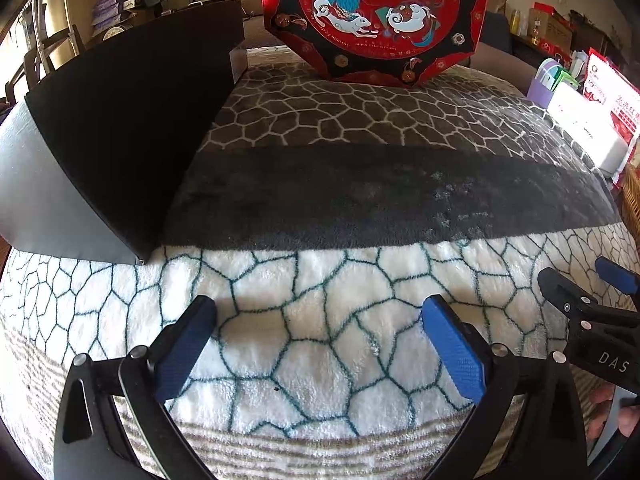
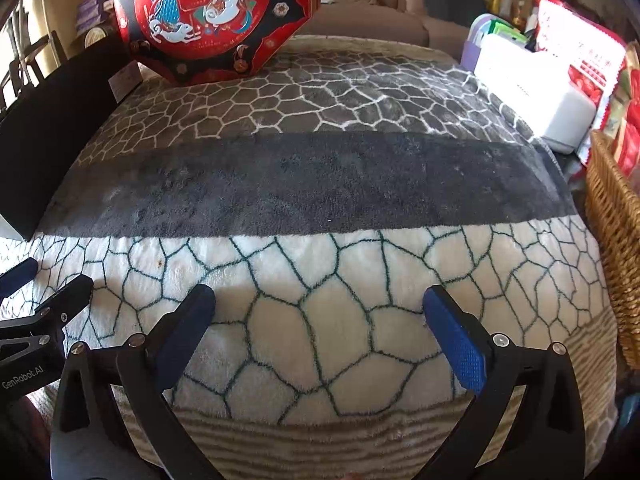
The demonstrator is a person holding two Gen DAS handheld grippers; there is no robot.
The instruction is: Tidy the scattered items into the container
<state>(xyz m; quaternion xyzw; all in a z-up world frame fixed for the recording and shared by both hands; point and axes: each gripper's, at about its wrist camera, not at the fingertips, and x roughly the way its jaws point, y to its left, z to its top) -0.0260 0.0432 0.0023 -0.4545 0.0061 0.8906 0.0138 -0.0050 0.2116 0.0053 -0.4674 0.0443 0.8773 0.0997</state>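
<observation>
My left gripper [image 1: 320, 308] is open and empty above the white cracked-pattern part of the blanket [image 1: 320, 208]. My right gripper [image 2: 318, 300] is open and empty over the same white part; it also shows at the right edge of the left wrist view [image 1: 576, 272]. A black box [image 1: 132, 132] with a grey side lies at the left; its dark corner shows in the right wrist view [image 2: 48, 132]. A red octagonal box [image 1: 372, 16] with white rabbits stands on edge at the back [image 2: 212, 16]. No loose small items show on the blanket.
A white appliance [image 2: 536, 92] and a purple holder [image 2: 476, 44] stand at the back right. A wicker basket [image 2: 616, 216] stands at the right edge with red packets behind it. A sofa [image 2: 368, 20] and shelves fill the background.
</observation>
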